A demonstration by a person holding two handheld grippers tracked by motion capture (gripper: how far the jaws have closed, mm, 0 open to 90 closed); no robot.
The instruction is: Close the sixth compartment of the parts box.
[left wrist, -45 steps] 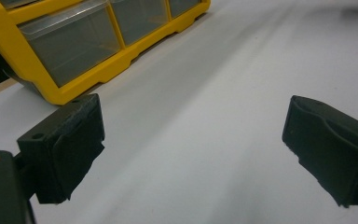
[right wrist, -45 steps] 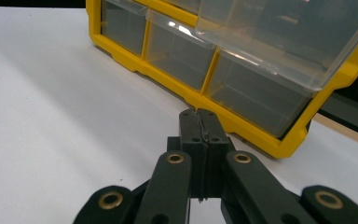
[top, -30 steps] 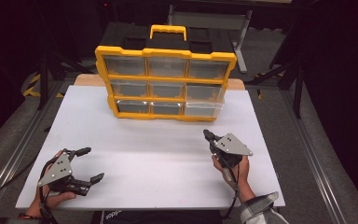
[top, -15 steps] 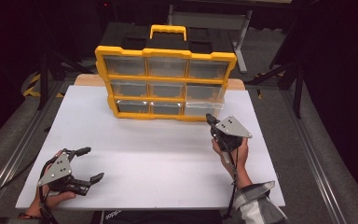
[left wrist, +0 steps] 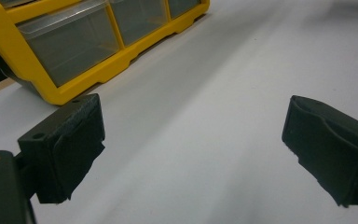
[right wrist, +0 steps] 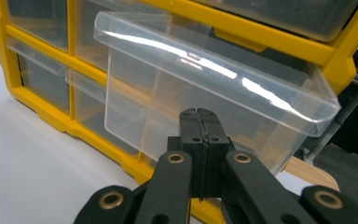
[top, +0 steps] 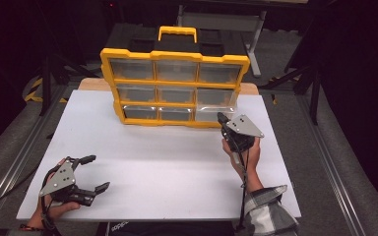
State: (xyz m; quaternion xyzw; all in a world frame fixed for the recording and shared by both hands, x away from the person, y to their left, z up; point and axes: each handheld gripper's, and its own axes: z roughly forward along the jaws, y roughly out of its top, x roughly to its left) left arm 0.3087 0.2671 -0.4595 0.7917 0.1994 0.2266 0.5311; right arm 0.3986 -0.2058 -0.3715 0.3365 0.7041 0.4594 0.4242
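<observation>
Right claw (top: 221,119) is sitting with jaws pressed together, empty, tips just before the clear drawer (right wrist: 205,100) that is jutting out from the bottom-right slot of the yellow organizer (top: 174,83); whether tips are touching the drawer front cannot be told. Left claw (top: 92,172) is resting spread wide at the near-left corner of the white counter (top: 162,162), well apart from the organizer. Organizer is standing upright at the counter's far edge, handle on top. Dark room and metal framing are surrounding the counter.
</observation>
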